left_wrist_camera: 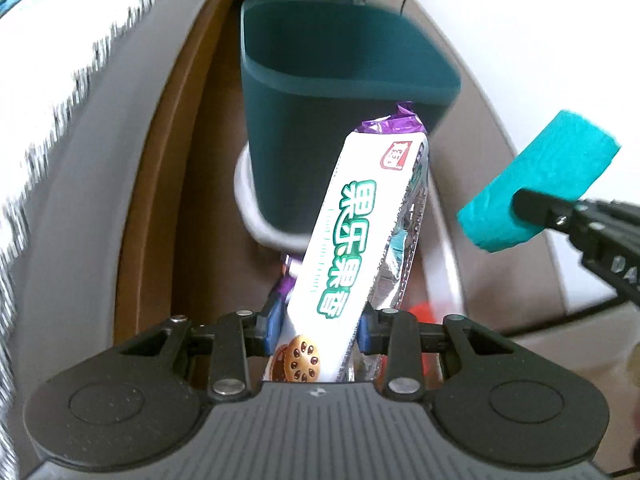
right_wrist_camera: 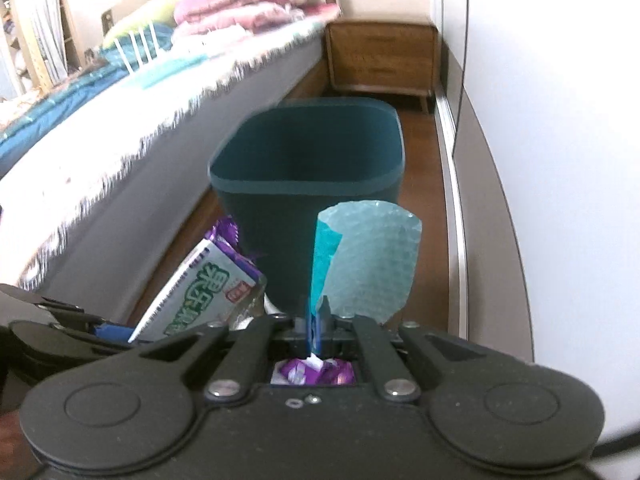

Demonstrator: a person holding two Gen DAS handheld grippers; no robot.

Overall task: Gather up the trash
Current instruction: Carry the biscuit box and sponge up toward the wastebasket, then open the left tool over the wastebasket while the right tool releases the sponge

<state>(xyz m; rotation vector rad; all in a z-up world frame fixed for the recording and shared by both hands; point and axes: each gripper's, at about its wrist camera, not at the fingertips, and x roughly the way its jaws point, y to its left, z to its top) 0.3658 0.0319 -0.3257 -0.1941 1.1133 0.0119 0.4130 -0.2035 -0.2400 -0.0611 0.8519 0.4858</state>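
A: Where does the trash sit?

B: The left gripper point(left_wrist_camera: 320, 330) clamps a wrapper point(left_wrist_camera: 356, 248); the right gripper point(right_wrist_camera: 318, 320) pinches a teal mailer point(right_wrist_camera: 366, 260). Both hang just short of the bin point(right_wrist_camera: 308, 152).

A: And the best release?

B: Probably carry each over the rim before the jaws part, lest either drop to the floor point(right_wrist_camera: 420, 208).

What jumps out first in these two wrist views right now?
The dark teal trash bin stands open on the wooden floor between the bed and the white wall, dead ahead in both views. The left tool is shut on a white and purple biscuit wrapper that points up toward the bin. To its right, the right tool is shut on a teal bubble mailer, also short of the bin's rim.
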